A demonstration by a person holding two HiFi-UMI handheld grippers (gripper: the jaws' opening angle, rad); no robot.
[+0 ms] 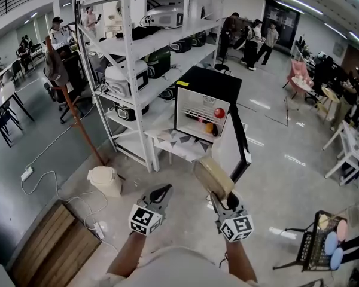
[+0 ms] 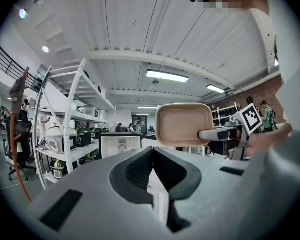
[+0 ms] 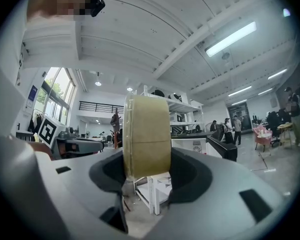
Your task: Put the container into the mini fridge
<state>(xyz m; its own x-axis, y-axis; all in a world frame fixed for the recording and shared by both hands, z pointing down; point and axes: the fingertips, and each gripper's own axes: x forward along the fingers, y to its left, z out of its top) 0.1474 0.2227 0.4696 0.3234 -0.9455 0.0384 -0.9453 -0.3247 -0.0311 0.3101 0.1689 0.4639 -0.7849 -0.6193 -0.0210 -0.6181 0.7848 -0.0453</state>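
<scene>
Showing the right hand-held gripper (image 1: 218, 197) clamped on the tan container (image 1: 213, 177), which is held on edge in the air. Its long axis points toward the open mini fridge (image 1: 206, 109) ahead. The left hand-held gripper (image 1: 163, 190) has its jaws together, empty.

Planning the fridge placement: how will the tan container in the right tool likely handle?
Probably stiff: the container shows no bending clamped in the right tool. Likely light, since it is held out by one end. Its smooth sides might slip.
</scene>
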